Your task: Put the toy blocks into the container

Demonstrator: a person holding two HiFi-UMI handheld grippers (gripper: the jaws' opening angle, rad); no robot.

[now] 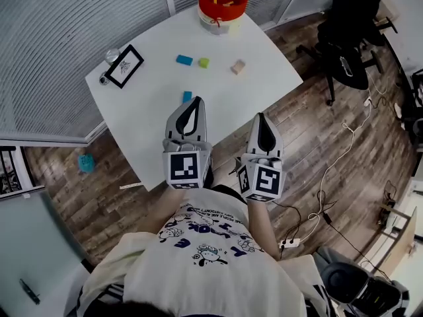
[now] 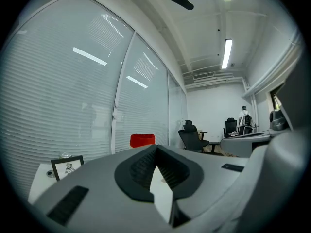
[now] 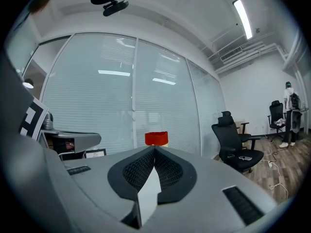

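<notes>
Head view showed the left gripper [image 1: 196,101] and right gripper [image 1: 262,116] at the white table's [image 1: 132,111] near edge, each with jaws together on nothing. A blue block [image 1: 184,60], green block [image 1: 203,63] and tan block [image 1: 238,67] lay mid-table, well apart; a second blue block [image 1: 187,96] lay just beside the left gripper's tip. All were judged light, rigid, best pinched across flat sides. The red container [image 1: 223,5] stood at the far corner, with open room before it.

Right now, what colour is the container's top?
Red; the container shows best in the head view.
</notes>
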